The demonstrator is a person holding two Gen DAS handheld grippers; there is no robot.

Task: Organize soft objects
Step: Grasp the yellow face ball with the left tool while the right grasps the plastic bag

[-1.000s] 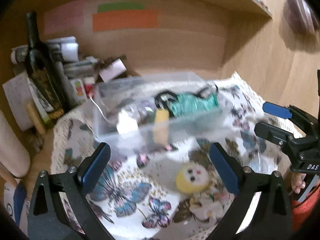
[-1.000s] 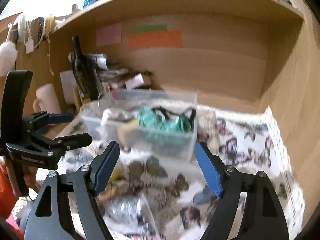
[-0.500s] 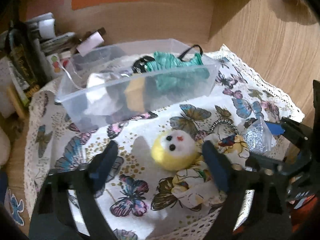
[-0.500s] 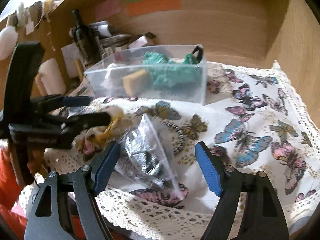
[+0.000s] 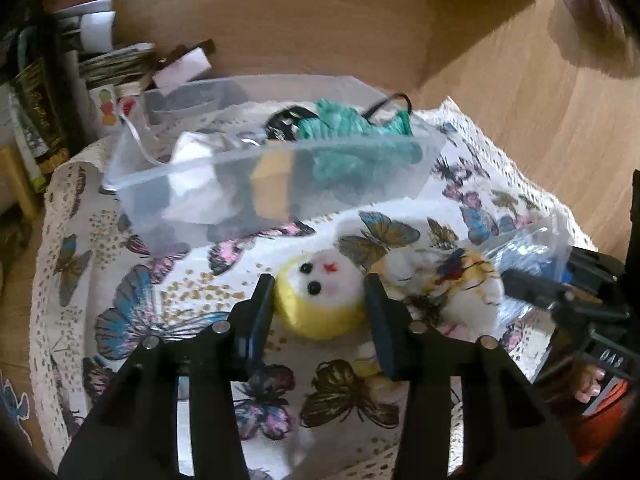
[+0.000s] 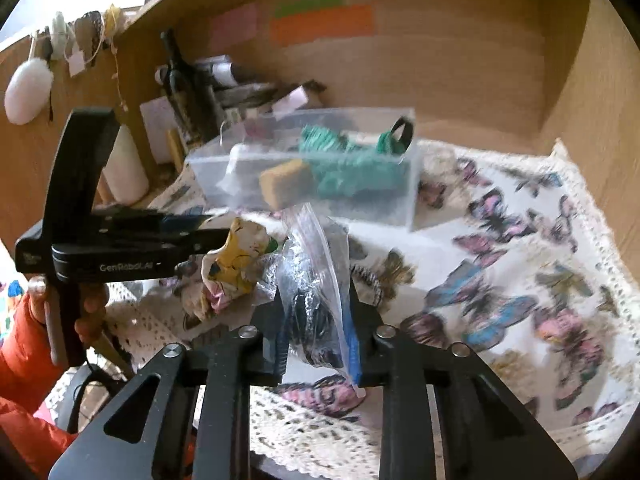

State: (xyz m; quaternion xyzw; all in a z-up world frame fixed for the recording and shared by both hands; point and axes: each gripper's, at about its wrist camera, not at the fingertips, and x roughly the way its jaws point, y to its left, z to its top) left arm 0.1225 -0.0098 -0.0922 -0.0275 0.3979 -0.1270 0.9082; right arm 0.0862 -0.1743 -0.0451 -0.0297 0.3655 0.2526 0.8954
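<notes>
1. The left gripper (image 5: 318,300) has its fingers closed on the doll's yellow head (image 5: 320,300) on the butterfly cloth (image 5: 132,304).
2. The right gripper (image 6: 316,320) pinches the plastic bag (image 6: 312,280) near the clear bin (image 6: 304,168).

Wooden alcove wall (image 6: 460,60), shelf overhead (image 6: 100,0) — butterfly-print lace cloth (image 6: 520,240), daylight upper left.

Counted: one clear bin (image 5: 280,184), one doll (image 5: 320,300), one zip bag (image 6: 316,280), one bottle (image 6: 180,84), two grippers, left (image 5: 318,300) and right (image 6: 316,320).
</notes>
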